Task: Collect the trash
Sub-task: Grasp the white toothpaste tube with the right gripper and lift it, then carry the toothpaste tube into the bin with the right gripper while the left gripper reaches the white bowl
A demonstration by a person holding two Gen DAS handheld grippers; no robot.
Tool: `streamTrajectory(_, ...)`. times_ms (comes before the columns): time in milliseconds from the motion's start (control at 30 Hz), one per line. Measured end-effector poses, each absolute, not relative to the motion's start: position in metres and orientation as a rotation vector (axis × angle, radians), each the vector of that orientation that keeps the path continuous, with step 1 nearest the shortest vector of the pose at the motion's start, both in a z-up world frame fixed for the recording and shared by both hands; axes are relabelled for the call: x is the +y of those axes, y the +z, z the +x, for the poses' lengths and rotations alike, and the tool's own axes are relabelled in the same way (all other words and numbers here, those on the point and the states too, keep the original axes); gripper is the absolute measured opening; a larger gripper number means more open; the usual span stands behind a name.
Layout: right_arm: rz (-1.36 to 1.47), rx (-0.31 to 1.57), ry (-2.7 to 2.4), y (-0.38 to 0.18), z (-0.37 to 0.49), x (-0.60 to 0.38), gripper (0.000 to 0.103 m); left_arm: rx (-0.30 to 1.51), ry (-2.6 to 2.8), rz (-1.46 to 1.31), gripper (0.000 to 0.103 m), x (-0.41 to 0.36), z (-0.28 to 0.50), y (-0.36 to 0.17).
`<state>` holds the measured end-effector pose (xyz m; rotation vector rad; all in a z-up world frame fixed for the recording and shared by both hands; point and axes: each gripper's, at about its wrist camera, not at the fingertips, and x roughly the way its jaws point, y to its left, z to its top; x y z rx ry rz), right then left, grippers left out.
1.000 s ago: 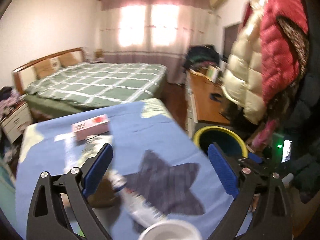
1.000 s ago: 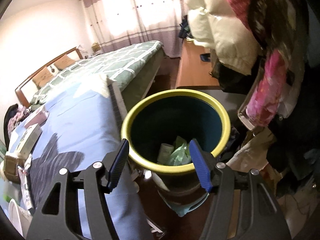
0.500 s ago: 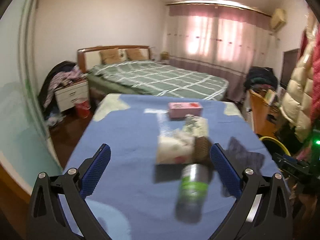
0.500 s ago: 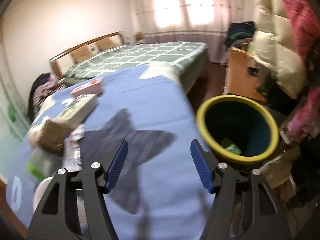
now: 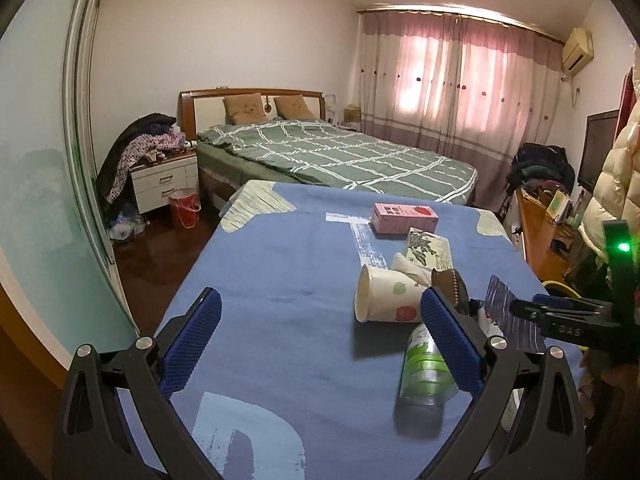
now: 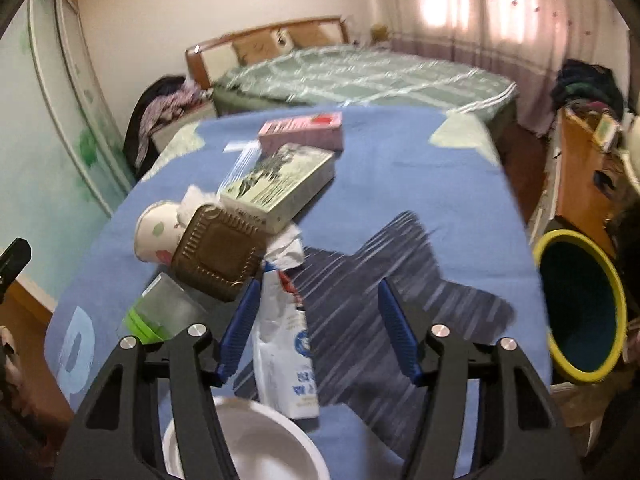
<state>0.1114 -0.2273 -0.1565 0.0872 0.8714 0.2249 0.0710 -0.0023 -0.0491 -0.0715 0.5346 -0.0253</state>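
Observation:
Trash lies on the blue-covered table (image 5: 280,280): a paper cup (image 5: 384,300) on its side, a clear green-labelled bottle (image 5: 426,372), a brown ribbed box (image 6: 218,252), a green patterned box (image 6: 280,184), a pink carton (image 6: 304,130) and a white pouch (image 6: 286,344). My left gripper (image 5: 320,340) is open and empty, with the cup and bottle by its right finger. My right gripper (image 6: 320,320) hangs over the dark star patch. Its jaws are closing slightly. The pouch lies just inside its left finger (image 6: 240,332), not pressed.
A dark bin with a yellow rim (image 6: 576,376) stands off the table's right side. A white bowl (image 6: 248,440) sits at the near table edge. Behind the table are a green-quilted bed (image 5: 340,156), a nightstand (image 5: 164,178) and a wooden desk (image 5: 536,232).
The right gripper has swung from above the bin to over the trash on the table. The left gripper has turned left from the star patch and now faces the cup and bottle.

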Motion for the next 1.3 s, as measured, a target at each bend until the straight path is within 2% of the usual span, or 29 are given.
streamTrajectory(267,-0.011,1.014,0.282,-0.178,0.129,-0.211,0.054,0.548,-0.036,-0.067,0.098,-0.008,0.078,-0.052)
streamTrajectory(333,-0.025,1.047,0.301,-0.182,0.132,-0.209,0.048,0.554,-0.036,-0.071,0.098,-0.01,0.08,-0.054)
streamTrajectory(400,-0.027,1.083,0.329,-0.187,0.133,-0.207,0.038,0.56,-0.04,-0.072,0.098,-0.01,0.081,-0.056)
streamTrajectory(533,-0.011,1.11,0.362,-0.19,0.133,-0.203,0.026,0.564,-0.045,-0.073,0.098,-0.011,0.083,-0.057)
streamTrajectory(567,-0.01,1.109,0.362,-0.189,0.132,-0.204,0.022,0.564,-0.047,-0.074,0.098,-0.012,0.083,-0.058)
streamTrajectory(600,-0.01,1.106,0.36,-0.189,0.13,-0.204,0.01,0.564,-0.048,-0.074,0.098,-0.012,0.083,-0.058)
streamTrajectory(633,0.0,1.105,0.36,-0.188,0.129,-0.206,0.009,0.563,-0.048,-0.073,0.098,-0.013,0.083,-0.058)
streamTrajectory(1067,0.151,0.952,0.241,-0.159,0.11,-0.263,0.009,0.574,-0.077,-0.071,0.098,-0.021,0.082,-0.06)
streamTrajectory(1300,0.249,0.918,0.127,-0.162,0.113,-0.315,0.009,0.576,-0.107,-0.055,0.098,-0.034,0.08,-0.06)
